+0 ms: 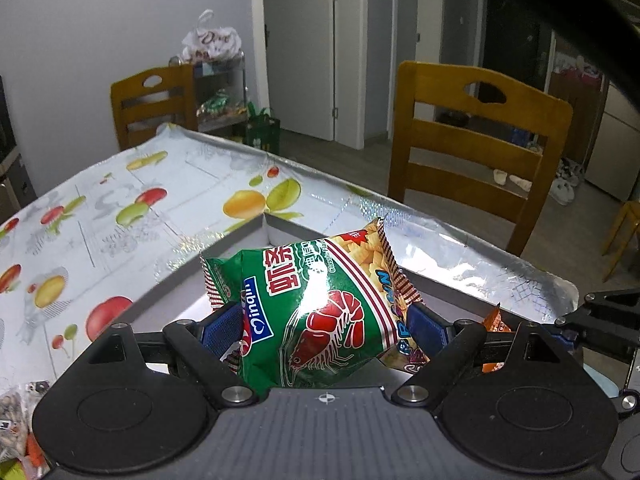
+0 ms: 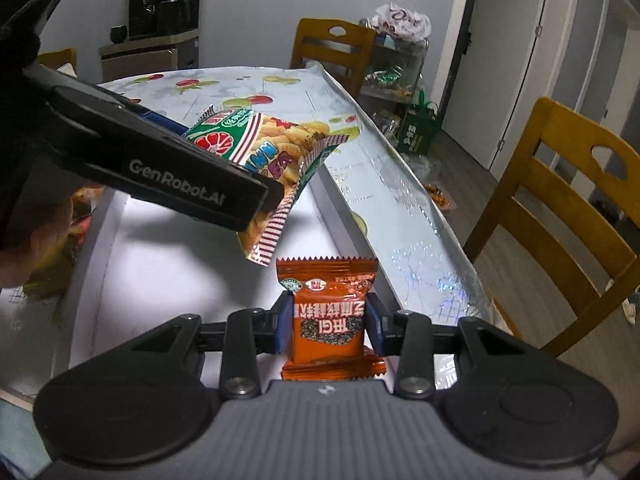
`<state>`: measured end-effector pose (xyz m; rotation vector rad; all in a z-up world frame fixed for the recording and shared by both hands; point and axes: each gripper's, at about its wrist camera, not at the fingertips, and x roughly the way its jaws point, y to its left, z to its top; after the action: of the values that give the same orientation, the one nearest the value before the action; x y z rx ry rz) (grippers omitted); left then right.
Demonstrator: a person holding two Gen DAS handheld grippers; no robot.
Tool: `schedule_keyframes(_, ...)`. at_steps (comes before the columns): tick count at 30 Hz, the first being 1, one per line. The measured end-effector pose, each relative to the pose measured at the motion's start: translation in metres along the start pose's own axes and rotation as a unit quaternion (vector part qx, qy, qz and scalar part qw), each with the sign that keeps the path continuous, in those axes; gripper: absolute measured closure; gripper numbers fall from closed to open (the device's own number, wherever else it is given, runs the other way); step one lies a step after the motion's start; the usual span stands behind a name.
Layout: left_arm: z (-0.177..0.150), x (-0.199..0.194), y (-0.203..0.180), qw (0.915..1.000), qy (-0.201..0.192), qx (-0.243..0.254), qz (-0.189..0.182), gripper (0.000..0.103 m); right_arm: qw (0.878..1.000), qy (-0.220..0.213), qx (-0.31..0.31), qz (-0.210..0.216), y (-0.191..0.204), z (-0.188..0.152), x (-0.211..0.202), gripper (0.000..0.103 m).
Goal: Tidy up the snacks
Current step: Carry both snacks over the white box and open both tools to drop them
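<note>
My left gripper (image 1: pixel 324 332) is shut on a green prawn cracker bag (image 1: pixel 316 304) and holds it above a white open box (image 1: pixel 256 232). The bag also shows in the right wrist view (image 2: pixel 264 152), hanging from the left gripper's black body (image 2: pixel 160 172) over the box floor (image 2: pixel 168 264). My right gripper (image 2: pixel 328 326) is shut on a small orange snack packet (image 2: pixel 328 308), upright over the box near its right wall. The packet's corner shows in the left wrist view (image 1: pixel 494 320).
The table (image 1: pixel 120 208) has a fruit-print cloth. Wooden chairs stand at its far side (image 1: pixel 472 152) and far end (image 1: pixel 152 100). Loose snack packets lie left of the box (image 2: pixel 52 256) and at the table's near left corner (image 1: pixel 16 420). A shelf with bags (image 2: pixel 396 60) stands behind.
</note>
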<state>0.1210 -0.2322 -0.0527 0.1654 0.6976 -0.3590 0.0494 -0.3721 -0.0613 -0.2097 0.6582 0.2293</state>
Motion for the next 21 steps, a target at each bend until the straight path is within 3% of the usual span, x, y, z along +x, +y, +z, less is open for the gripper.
schedule_keyframes(16, -0.005, 0.014, -0.003, 0.9999, 0.012, -0.008, 0.001, 0.009, 1.0, 0.003, 0.006, -0.014, 0.003, 0.0, 0.002, 0.065)
schedule_keyframes(21, -0.005, 0.011, -0.002, 0.9999, 0.008, -0.01, 0.004, 0.0, 1.0, 0.005, 0.01, -0.011, 0.003, 0.001, 0.002, 0.061)
